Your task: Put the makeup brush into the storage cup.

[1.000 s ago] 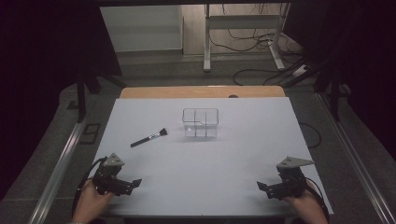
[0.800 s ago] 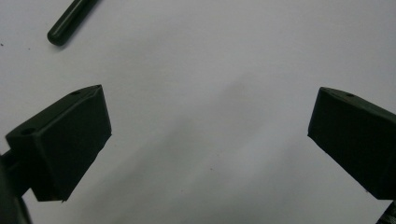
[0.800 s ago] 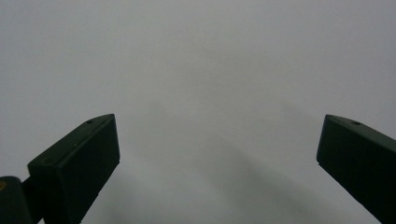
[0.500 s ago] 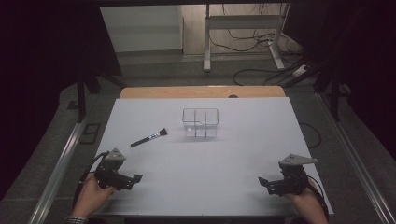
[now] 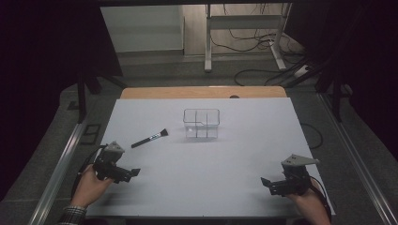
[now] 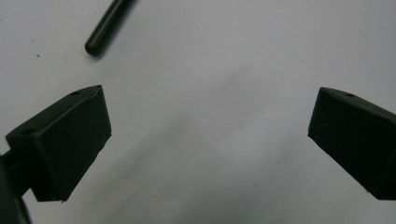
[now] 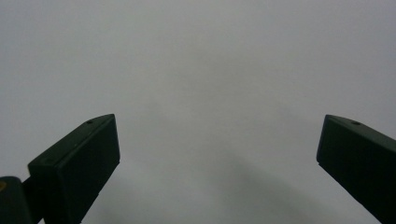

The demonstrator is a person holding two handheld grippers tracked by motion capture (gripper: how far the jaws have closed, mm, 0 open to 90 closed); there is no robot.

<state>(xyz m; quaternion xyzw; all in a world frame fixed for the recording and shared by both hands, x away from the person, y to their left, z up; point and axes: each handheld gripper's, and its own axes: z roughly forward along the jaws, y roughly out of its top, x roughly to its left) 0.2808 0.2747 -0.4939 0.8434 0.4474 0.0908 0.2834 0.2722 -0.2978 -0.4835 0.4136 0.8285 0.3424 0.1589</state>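
Note:
A small black brush (image 5: pixel 151 138) with a dark bristle head lies on the white table (image 5: pixel 234 154), left of a clear plastic divided box (image 5: pixel 202 123). My left gripper (image 5: pixel 131 173) hovers low near the front left, open and empty, a short way in front of the brush. In the left gripper view the brush handle's rounded end (image 6: pixel 100 35) lies beyond the left jaw, with bare table between the jaws of the left gripper (image 6: pixel 210 121). My right gripper (image 5: pixel 267 183) sits at the front right, open, over bare table. The right gripper (image 7: pixel 219 140) has its jaws wide apart.
A wooden strip (image 5: pixel 202 92) edges the table's far side. Metal rails (image 5: pixel 61 168) run along both sides. Cables and a stand's legs (image 5: pixel 244 42) lie on the floor beyond.
The left hand has moved its gripper forward and a little left, toward the brush. The right gripper has barely shifted.

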